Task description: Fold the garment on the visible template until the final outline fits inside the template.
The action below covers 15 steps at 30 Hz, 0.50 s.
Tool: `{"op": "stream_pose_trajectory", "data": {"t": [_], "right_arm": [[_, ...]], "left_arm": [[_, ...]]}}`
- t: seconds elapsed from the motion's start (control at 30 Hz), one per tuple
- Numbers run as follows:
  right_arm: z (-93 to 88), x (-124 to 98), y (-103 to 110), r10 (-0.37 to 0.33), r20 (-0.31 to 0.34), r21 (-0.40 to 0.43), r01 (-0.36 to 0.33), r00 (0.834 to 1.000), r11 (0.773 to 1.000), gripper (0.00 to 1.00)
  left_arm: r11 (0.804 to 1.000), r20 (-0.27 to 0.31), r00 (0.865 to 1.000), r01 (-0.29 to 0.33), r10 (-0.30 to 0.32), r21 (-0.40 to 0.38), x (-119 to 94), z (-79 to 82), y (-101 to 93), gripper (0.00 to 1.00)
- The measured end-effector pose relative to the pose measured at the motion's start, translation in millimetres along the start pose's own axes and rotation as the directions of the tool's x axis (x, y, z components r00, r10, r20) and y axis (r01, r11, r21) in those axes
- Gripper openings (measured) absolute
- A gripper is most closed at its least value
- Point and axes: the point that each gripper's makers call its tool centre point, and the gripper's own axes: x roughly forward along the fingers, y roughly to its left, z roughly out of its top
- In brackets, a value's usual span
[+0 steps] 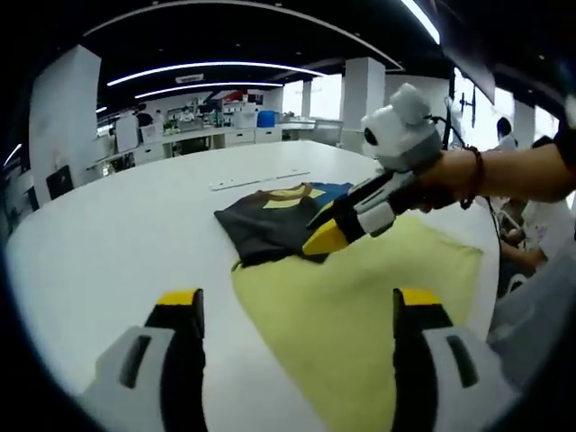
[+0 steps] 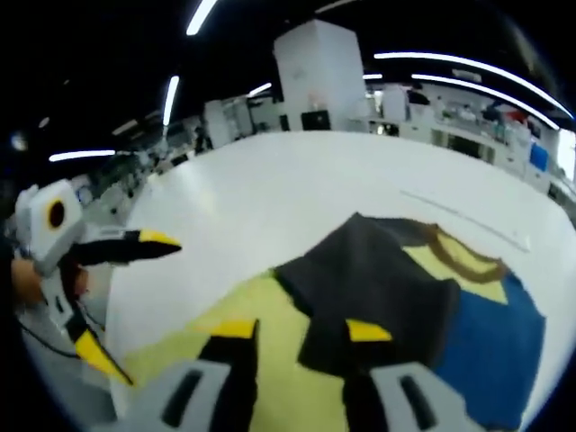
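Folding is partly done: the garment (image 1: 270,220) lies bunched on the table (image 1: 108,252), overlapping the far edge of the yellow template (image 1: 360,306). Your left gripper (image 1: 297,315) hangs wide open and empty; your right gripper (image 2: 292,331), open, hovers at the dark hem. I judge you next pinch that edge and draw it onto the template.
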Motion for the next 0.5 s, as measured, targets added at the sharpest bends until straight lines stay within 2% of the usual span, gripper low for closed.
{"op": "stream_pose_trajectory", "data": {"t": [0.23,0.37,0.5], "right_arm": [[-11.1,12.5,-2.6,-0.029,-0.048,-0.006,0.029,0.998,1.0,0.25],[-17.3,16.3,-5.8,-0.061,-0.076,-0.039,0.058,0.995,0.998,0.21],[-17.8,14.1,-5.6,-0.082,-0.078,-0.049,0.078,0.994,0.996,0.18]], "left_arm": [[1.0,-0.004,1.0,-0.005,0.005,0.006,-11.3,-4.7,-3.8,0.85],[1.0,-0.006,1.0,-0.013,0.013,-0.009,-16.7,-8.2,-1.8,0.85],[0.999,-0.009,1.0,-0.024,0.024,-0.027,-20.8,-12.2,-0.4,0.85]]}}
